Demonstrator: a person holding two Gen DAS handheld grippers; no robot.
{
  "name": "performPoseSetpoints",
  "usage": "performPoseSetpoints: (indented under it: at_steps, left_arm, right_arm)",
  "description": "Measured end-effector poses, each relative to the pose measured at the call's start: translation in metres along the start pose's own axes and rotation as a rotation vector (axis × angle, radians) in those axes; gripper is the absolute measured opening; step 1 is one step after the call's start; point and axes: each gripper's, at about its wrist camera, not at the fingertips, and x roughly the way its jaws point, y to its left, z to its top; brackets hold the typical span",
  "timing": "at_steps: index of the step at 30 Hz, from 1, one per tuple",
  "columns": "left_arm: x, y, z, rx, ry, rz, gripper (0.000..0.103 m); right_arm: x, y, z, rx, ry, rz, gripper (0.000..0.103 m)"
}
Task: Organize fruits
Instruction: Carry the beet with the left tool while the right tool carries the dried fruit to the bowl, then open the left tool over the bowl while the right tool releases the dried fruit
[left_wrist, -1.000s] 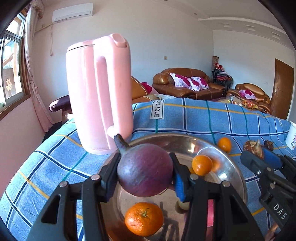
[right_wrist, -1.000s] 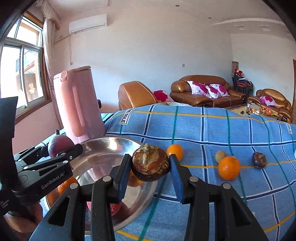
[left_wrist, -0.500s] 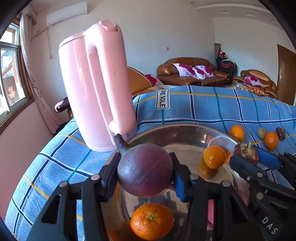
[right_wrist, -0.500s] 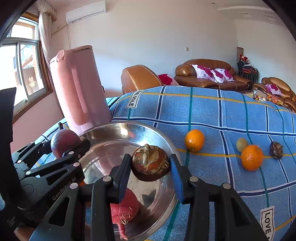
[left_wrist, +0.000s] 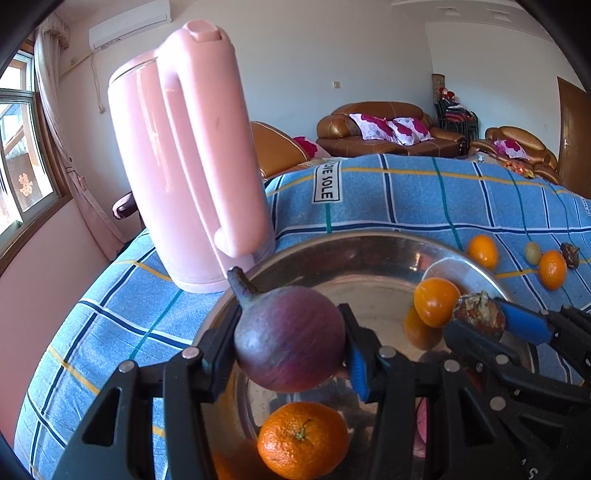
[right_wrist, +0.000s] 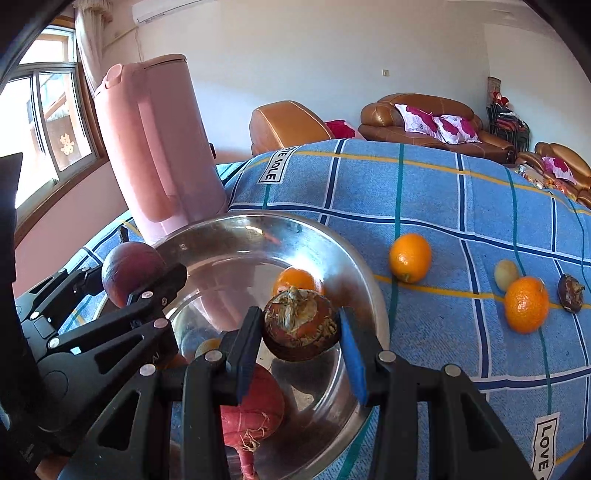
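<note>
In the left wrist view, the left gripper (left_wrist: 290, 354) is clenched on a purple round fruit (left_wrist: 290, 338), held above the steel bowl (left_wrist: 332, 254). An orange (left_wrist: 303, 439) lies in the bowl at 6 o'clock from it, a second orange (left_wrist: 436, 301) at 3 o'clock. The pink kettle (left_wrist: 192, 162) stands at 11 o'clock, touching the bowl's rim. In the right wrist view, the right gripper (right_wrist: 301, 341) is clamped on a brown mangosteen (right_wrist: 301, 328) over the bowl (right_wrist: 362, 280); a red root vegetable (right_wrist: 255, 413) lies at 7 o'clock. On the blue checked cloth (right_wrist: 443, 199), at 3 o'clock, lie two oranges, a small yellow fruit (right_wrist: 506, 274) and a dark fruit (right_wrist: 570, 293).
</note>
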Motion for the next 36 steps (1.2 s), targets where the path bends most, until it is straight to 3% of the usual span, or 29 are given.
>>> performPoseSetpoints:
  at_steps: [15, 20, 24, 26, 29, 36]
  left_arm:
    - [0.000, 0.004, -0.001, -0.015, -0.008, 0.024, 0.056]
    - [-0.003, 0.005, -0.001, -0.007, -0.028, 0.065, 0.069]
    - [-0.007, 0.012, 0.000, -0.043, -0.043, 0.073, 0.092]
    - [-0.010, 0.017, 0.000, -0.072, -0.057, 0.070, 0.103]
    - [-0.019, 0.025, 0.001, -0.119, -0.097, 0.061, 0.103]
    - [-0.034, 0.029, -0.003, -0.172, -0.174, 0.026, 0.103]
  right_arm:
    - [-0.011, 0.003, -0.001, -0.014, -0.056, 0.006, 0.046]
    - [-0.012, -0.002, -0.001, 0.010, -0.062, 0.008, 0.051]
    - [-0.017, -0.007, -0.001, 0.032, -0.091, 0.018, 0.057]
    - [-0.022, -0.010, -0.002, 0.042, -0.122, 0.016, 0.065]
    - [-0.030, -0.011, 0.000, 0.045, -0.172, -0.012, 0.078]
    - [-0.033, -0.016, 0.000, 0.046, -0.200, -0.073, 0.082]
